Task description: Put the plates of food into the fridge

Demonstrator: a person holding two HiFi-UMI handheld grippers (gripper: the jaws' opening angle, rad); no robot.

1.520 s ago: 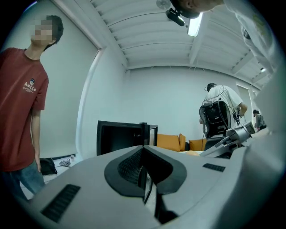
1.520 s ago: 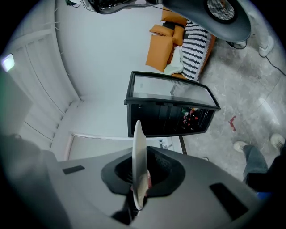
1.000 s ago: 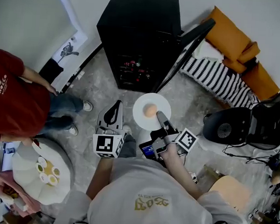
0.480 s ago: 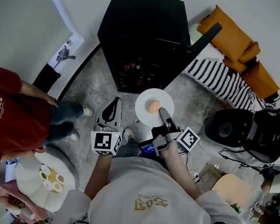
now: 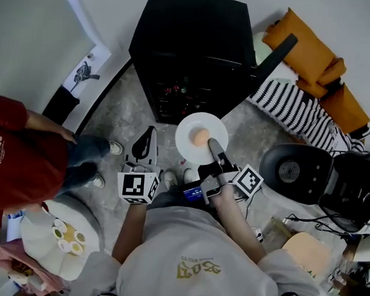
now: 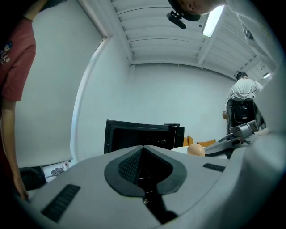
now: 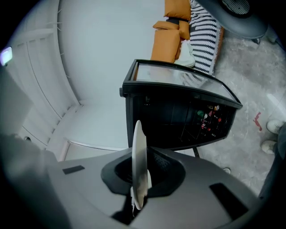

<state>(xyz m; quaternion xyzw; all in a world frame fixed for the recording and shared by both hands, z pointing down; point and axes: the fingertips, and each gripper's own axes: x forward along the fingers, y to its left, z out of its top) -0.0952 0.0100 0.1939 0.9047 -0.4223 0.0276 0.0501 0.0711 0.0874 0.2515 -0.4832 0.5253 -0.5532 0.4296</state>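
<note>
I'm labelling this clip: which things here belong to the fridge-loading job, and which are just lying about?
Job: plate, food on it, right gripper, fridge.
Lying about: orange cushions, striped blanket, black chair.

A person in a red shirt stood at the left on the grey speckled floor. Orange cushions lay beside a black-and-white striped cloth, near a black swivel chair at right.

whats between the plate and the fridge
Nothing; the head view shows the plate right before the open fridge, only bare floor beneath.
</note>
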